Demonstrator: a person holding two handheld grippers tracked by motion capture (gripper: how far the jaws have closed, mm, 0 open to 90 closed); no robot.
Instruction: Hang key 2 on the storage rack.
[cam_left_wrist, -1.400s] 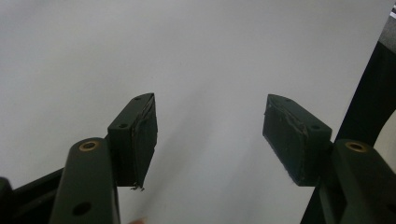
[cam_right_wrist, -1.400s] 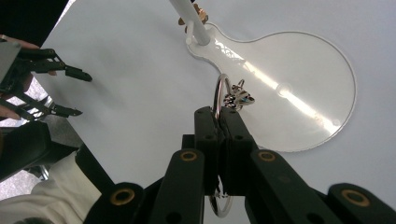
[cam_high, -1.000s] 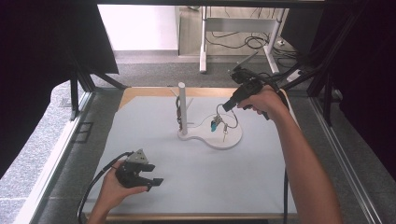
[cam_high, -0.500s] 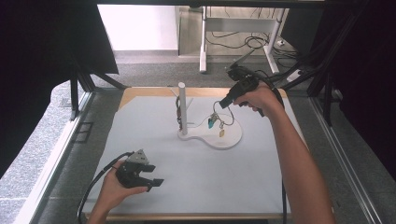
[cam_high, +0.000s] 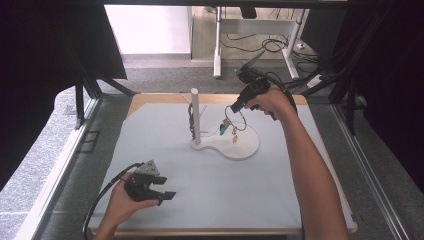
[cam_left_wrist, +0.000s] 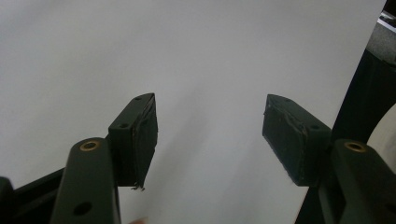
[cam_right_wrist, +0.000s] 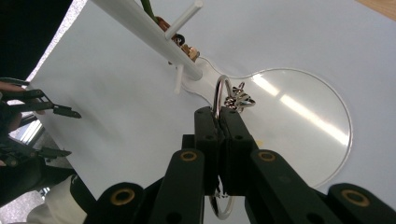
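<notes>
A white stand has an upright post with short pegs on a flat rounded base. A dark strap with brass-coloured bits hangs on the post. My right gripper hovers above the base, just right of the post, and is shut on a metal key ring; a teal and a yellow charm dangle below. In the right gripper view the ring sticks up from the shut gripper, close to a peg. My left gripper rests low at the front left, open and empty.
A pale grey mat covers the wooden table. Dark frame bars and curtains stand at both sides. Behind the table are cables on the floor and a desk leg. The person's right forearm stretches over the mat's right side.
My right hand has carried the key ring a little to the left, closer to the post. The left hand and its gripper have stayed where they were.
</notes>
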